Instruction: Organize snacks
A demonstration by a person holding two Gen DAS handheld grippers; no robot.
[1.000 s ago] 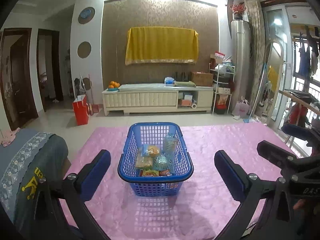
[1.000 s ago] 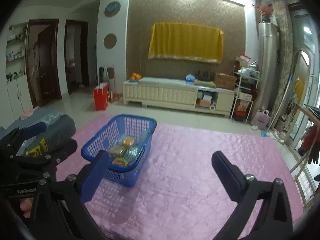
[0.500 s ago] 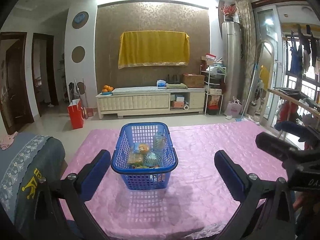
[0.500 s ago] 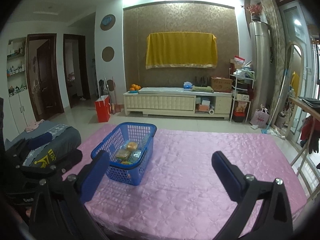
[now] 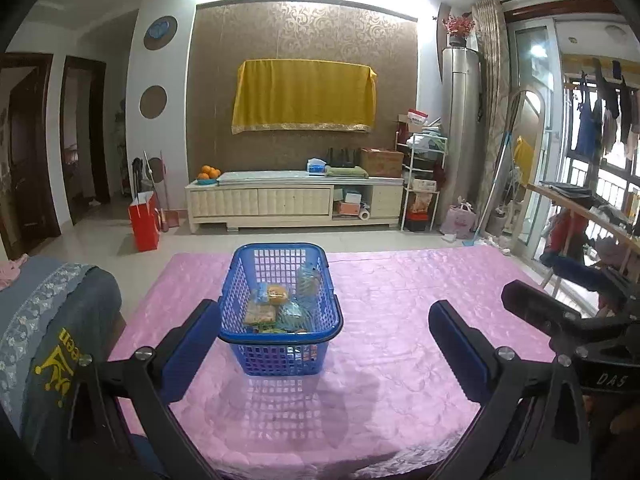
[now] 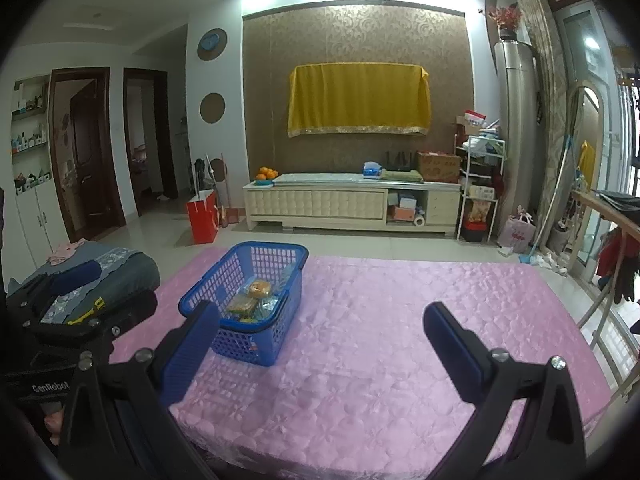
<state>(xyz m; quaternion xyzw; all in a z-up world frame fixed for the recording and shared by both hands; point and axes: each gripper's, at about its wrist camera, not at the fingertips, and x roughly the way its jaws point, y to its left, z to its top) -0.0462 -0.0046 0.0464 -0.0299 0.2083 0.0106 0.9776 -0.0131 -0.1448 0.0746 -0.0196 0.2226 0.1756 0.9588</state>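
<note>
A blue plastic basket stands on the pink-covered table. Several snack packets lie inside it, one with a round orange picture. My left gripper is open, held back from the basket near the table's front edge, with nothing between its blue fingers. My right gripper is open too, to the right of the basket and short of it, and empty. Each gripper shows at the edge of the other's view.
A grey-blue cloth-covered seat sits left of the table. Beyond the table are a tiled floor, a red bag, a cream cabinet and a cluttered shelf. A rail with clothes stands at the right.
Both grippers have pulled back and risen; the basket looks smaller and farther, and more of the near table shows. Both stay open and the basket has not moved.
</note>
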